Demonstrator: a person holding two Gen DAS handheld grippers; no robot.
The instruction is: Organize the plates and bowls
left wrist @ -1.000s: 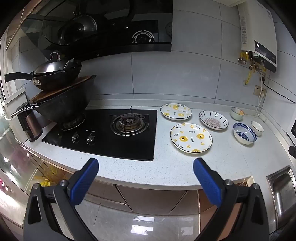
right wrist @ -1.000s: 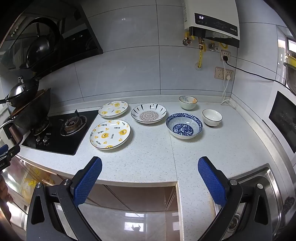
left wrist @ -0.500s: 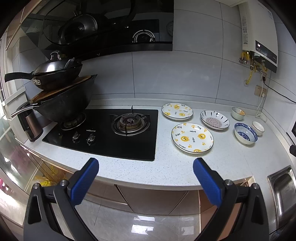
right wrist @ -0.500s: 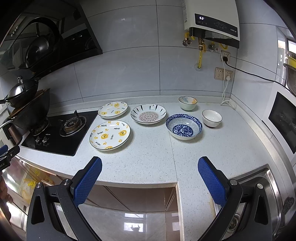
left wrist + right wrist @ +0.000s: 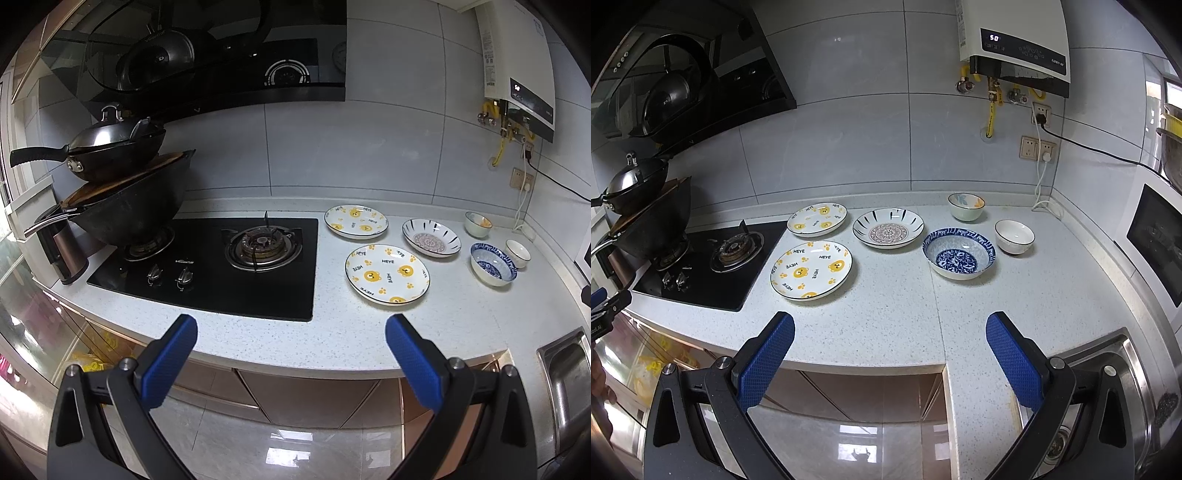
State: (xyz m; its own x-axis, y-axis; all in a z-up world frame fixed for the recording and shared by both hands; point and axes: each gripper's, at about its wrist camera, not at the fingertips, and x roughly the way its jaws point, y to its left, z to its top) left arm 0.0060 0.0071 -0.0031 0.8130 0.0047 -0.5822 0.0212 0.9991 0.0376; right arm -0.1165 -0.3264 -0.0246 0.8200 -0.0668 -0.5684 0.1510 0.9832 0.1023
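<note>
On the white speckled counter lie two yellow bear plates, a large one [image 5: 811, 269] [image 5: 387, 273] in front and a smaller one [image 5: 817, 219] [image 5: 356, 221] behind it. Right of them sit a striped deep plate [image 5: 888, 228] [image 5: 431, 237], a blue patterned bowl [image 5: 959, 253] [image 5: 493, 264], a small white bowl [image 5: 1014, 236] [image 5: 518, 253] and a pale bowl with orange marks [image 5: 966, 206] [image 5: 478, 224]. My left gripper [image 5: 290, 326] and right gripper [image 5: 890, 326] both hang open before the counter's front edge, holding nothing.
A black gas hob [image 5: 221, 262] takes the counter's left part, with stacked woks [image 5: 125, 199] on its far-left burner. A steel sink [image 5: 1108, 391] is at the right front. A water heater [image 5: 1015, 40] and a plugged socket [image 5: 1041, 147] hang on the back wall.
The left wrist view has shifted slightly, so the dishes sit a little further right and further off. The right wrist view is nearly the same. Nothing on the counter has moved.
</note>
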